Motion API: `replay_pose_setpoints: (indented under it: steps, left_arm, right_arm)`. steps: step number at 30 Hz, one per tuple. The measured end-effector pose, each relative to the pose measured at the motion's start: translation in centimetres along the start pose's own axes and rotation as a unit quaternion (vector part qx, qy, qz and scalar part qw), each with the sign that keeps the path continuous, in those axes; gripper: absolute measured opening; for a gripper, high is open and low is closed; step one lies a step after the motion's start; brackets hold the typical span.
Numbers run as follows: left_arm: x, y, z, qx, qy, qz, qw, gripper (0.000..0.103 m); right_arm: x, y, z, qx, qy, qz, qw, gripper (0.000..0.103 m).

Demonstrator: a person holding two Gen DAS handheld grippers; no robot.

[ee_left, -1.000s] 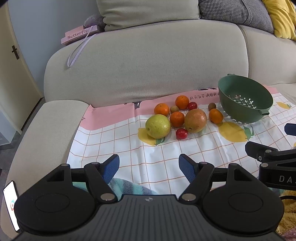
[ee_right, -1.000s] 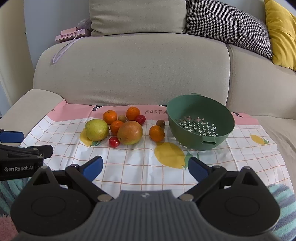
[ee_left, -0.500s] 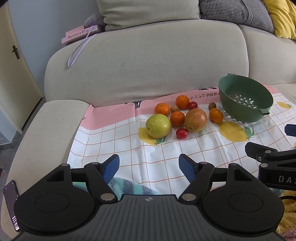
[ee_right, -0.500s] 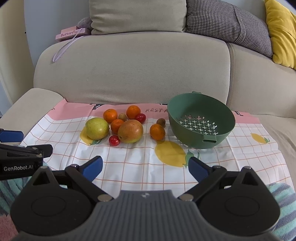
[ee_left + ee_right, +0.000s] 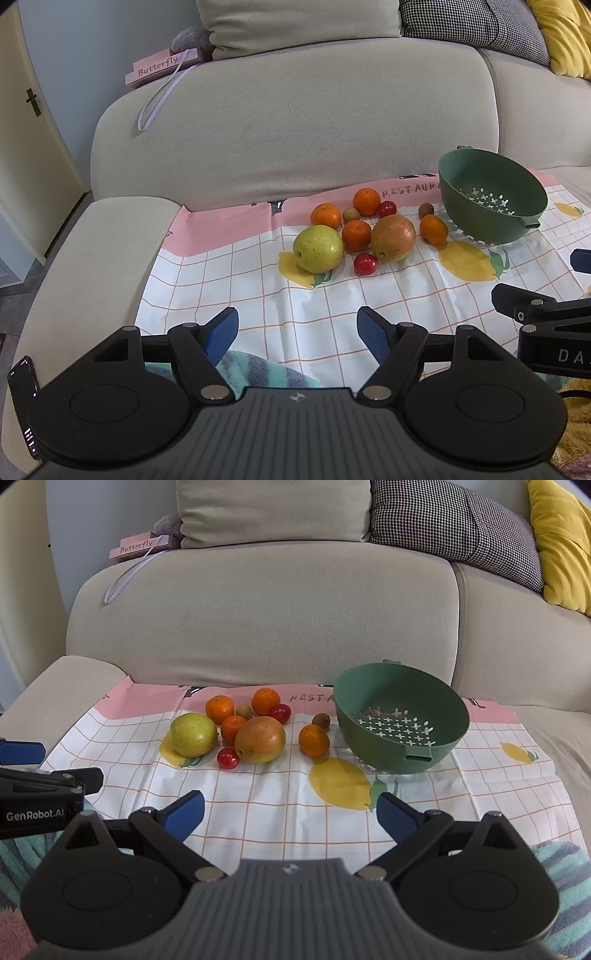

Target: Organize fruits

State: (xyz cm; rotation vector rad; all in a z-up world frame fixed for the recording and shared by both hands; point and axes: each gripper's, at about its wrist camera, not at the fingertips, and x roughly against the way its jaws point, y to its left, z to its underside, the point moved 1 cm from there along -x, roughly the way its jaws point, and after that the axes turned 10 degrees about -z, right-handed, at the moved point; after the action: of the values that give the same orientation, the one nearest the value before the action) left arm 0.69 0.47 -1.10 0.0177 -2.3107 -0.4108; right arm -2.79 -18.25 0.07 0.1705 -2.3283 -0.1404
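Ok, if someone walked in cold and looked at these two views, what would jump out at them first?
Probably the cluster of fruit on the checked cloth spread over the sofa seat: a yellow-green pear, a reddish mango, several small oranges and red cherry-sized fruits. Just right of them sits an empty green colander, tilted toward the camera. In the foreground, the left gripper and the right gripper are both open, holding nothing.

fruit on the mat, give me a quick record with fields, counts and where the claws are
oranges: four, e.g.
cherry tomatoes: two, e.g.
kiwis: two, e.g.
green pear, leftmost
reddish pear, mid cluster
colander, tilted, nothing inside
mat, on sofa seat
left claw: open, holding nothing
right claw: open, holding nothing
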Motion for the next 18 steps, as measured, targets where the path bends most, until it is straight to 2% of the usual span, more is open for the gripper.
replay_pose_setpoints:
  steps: [18]
  left_arm:
    - [-0.02,0.09,0.49,-0.003,0.001,-0.002,1.0000,0.086]
  right_arm:
    - [-0.38,0.02,0.07,-0.007,0.008,0.000,1.000,0.099]
